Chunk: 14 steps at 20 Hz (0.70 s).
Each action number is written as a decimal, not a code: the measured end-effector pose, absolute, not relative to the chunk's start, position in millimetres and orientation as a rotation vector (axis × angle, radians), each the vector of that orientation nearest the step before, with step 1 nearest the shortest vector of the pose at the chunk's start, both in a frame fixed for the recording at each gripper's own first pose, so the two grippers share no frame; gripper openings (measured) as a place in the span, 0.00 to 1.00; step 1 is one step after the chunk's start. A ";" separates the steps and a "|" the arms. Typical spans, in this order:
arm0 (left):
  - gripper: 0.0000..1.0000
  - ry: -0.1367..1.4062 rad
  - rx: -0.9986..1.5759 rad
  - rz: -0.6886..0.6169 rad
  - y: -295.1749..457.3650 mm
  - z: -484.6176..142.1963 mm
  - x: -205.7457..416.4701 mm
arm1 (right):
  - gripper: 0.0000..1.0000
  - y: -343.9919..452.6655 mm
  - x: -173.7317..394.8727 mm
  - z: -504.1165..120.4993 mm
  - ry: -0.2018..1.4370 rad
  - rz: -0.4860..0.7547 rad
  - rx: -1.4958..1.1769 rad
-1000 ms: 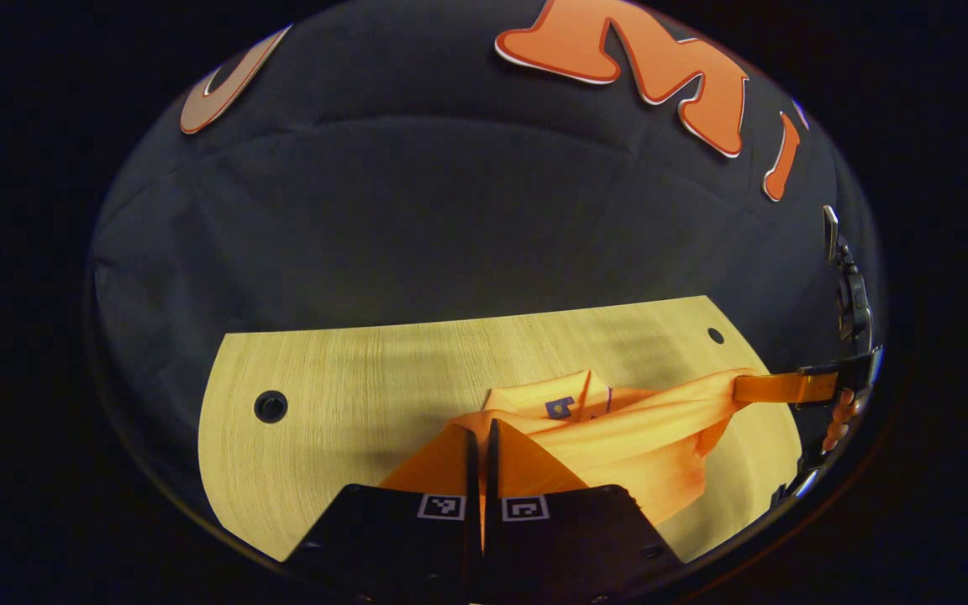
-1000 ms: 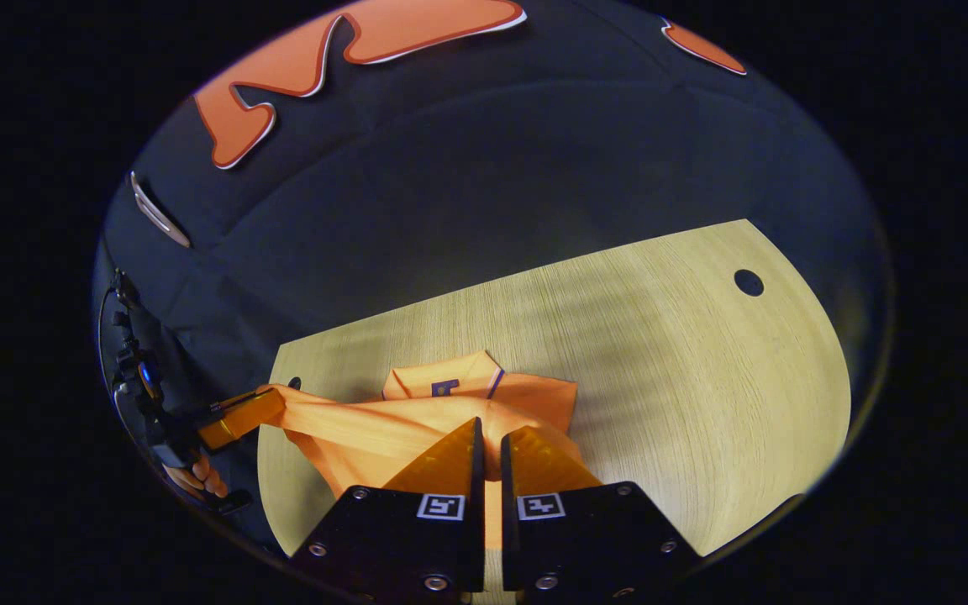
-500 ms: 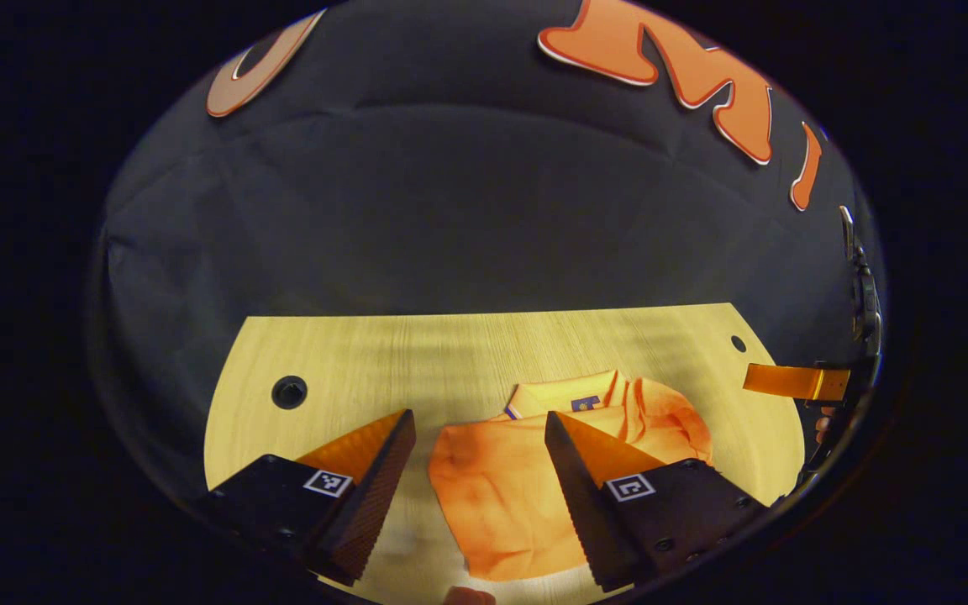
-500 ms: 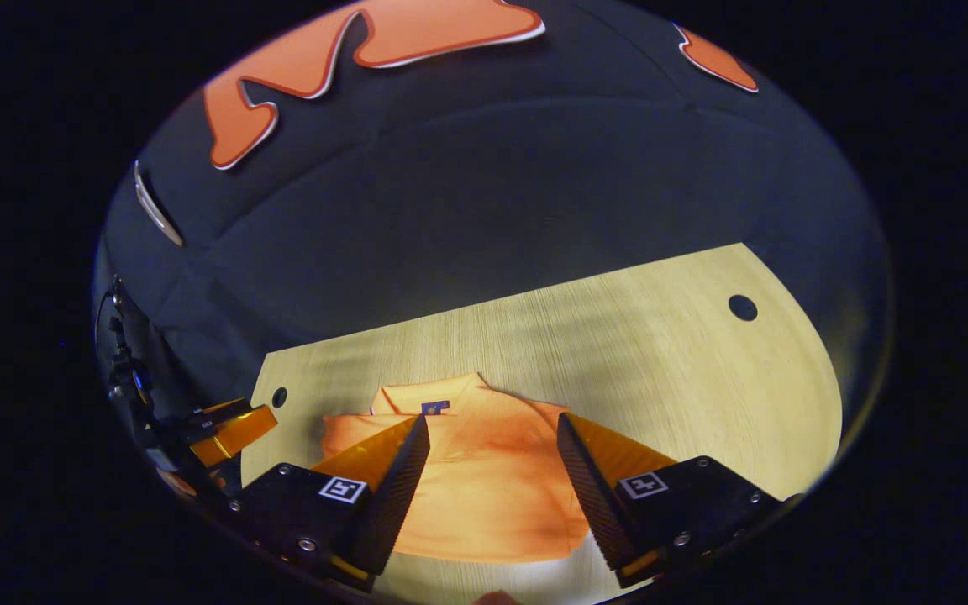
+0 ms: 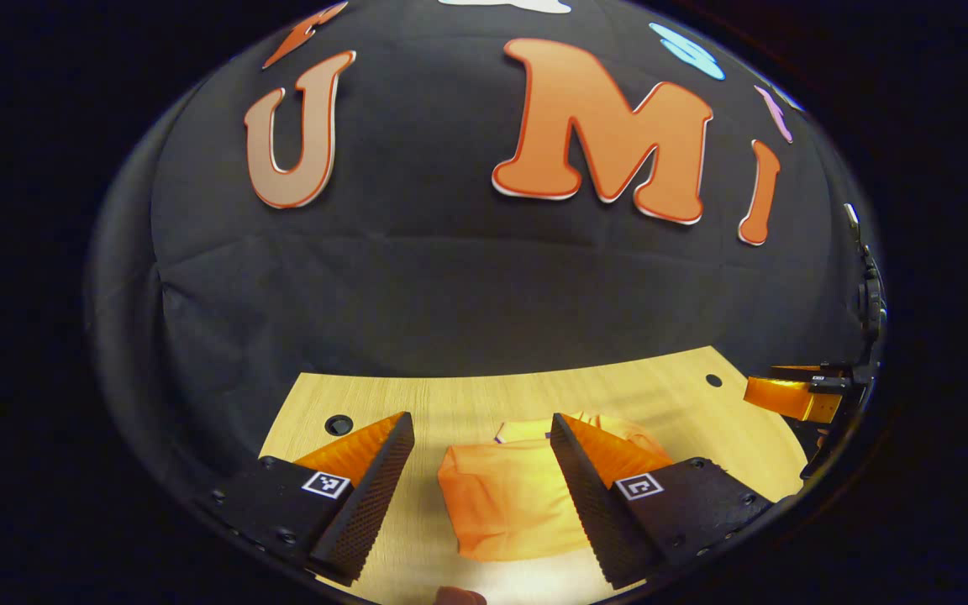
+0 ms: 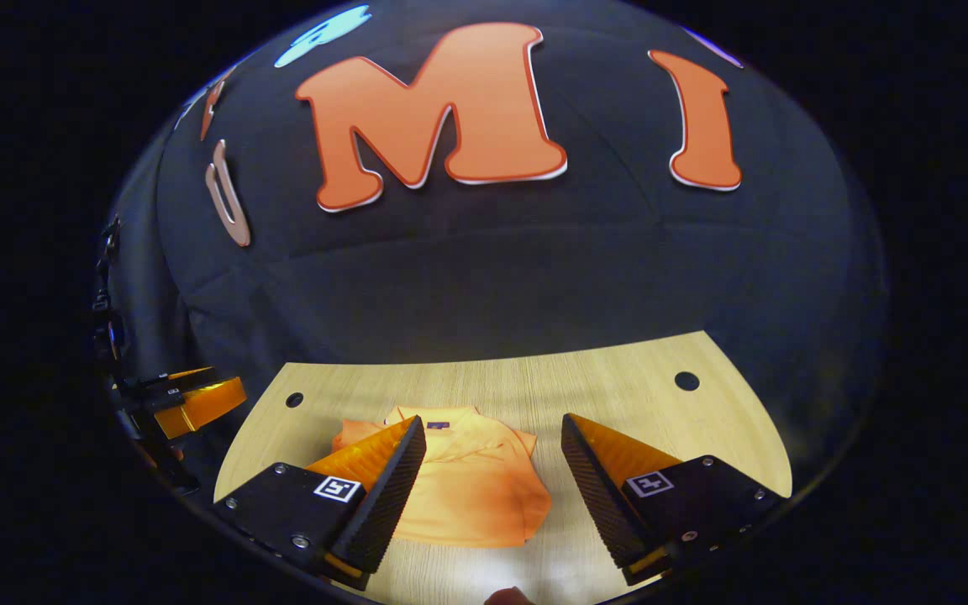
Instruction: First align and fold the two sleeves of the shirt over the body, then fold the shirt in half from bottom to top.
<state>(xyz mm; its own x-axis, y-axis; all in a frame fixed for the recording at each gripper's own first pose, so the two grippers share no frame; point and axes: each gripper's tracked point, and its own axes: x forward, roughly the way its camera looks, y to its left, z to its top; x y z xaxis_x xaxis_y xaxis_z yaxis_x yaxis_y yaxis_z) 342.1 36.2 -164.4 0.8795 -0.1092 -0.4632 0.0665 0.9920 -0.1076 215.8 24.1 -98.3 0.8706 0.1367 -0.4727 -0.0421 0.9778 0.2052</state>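
In the left gripper view, the left tongs [image 5: 480, 479] sit low in the frame with their two fingers spread wide and nothing between them. The shirt [image 5: 513, 504] lies on the counter [image 5: 467, 403] in the gap behind them, at the lower middle of the picture, and neither finger appears to touch it. Open, empty tongs held back from the cloth suit a fold that has been laid down and let go. At the far right edge of this view the right tongs [image 5: 791, 395] hang off to the side of the counter; from here I cannot tell how far they are open.

In the right gripper view, the left tongs [image 6: 198, 403] show at the lower left edge, apart from the shirt. The right tongs [image 6: 492, 483] fill the bottom of the frame, fingers likewise wide apart and holding nothing. The shirt [image 6: 467, 487] rests flat on the counter [image 6: 618, 395] between and behind those fingers, a little left of centre.

The shirt is orange and now makes a compact, roughly square bundle. Its collar, with a small dark tag, sits at the far edge, toward the dark wall, and the near edge is a smooth rounded fold. No sleeve sticks out at either side, so the sleeves look tucked over the body and the bottom seems brought up toward the collar. By that reading the folding is done or nearly so. The right side of the bundle bulges slightly and may want smoothing.
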 end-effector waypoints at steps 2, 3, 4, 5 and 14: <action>0.98 0.435 -0.085 -0.090 23.9 -138.9 324.7 | 0.99 20.6 190.5 -78.6 0.466 0.109 0.175; 0.98 0.406 -0.082 -0.090 18.1 -127.4 315.4 | 0.99 19.6 180.8 -73.1 0.447 0.116 0.165; 0.98 0.381 -0.085 -0.086 11.8 -115.4 298.5 | 0.99 18.9 171.7 -67.9 0.432 0.119 0.150; 0.98 0.356 -0.091 -0.087 6.0 -105.1 282.8 | 0.99 16.4 161.7 -60.8 0.409 0.113 0.138; 0.98 0.171 -0.074 -0.094 -36.0 -71.8 175.4 | 0.98 16.8 76.1 -29.8 0.251 0.158 0.113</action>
<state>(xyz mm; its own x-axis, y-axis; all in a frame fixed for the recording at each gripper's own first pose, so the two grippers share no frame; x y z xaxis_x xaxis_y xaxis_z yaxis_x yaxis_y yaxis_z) 175.4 -36.0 -71.8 0.9811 -0.0998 -0.1660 0.0872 0.9929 -0.0814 76.1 16.8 -29.8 0.9564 0.1698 -0.2375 -0.1418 0.9812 0.1307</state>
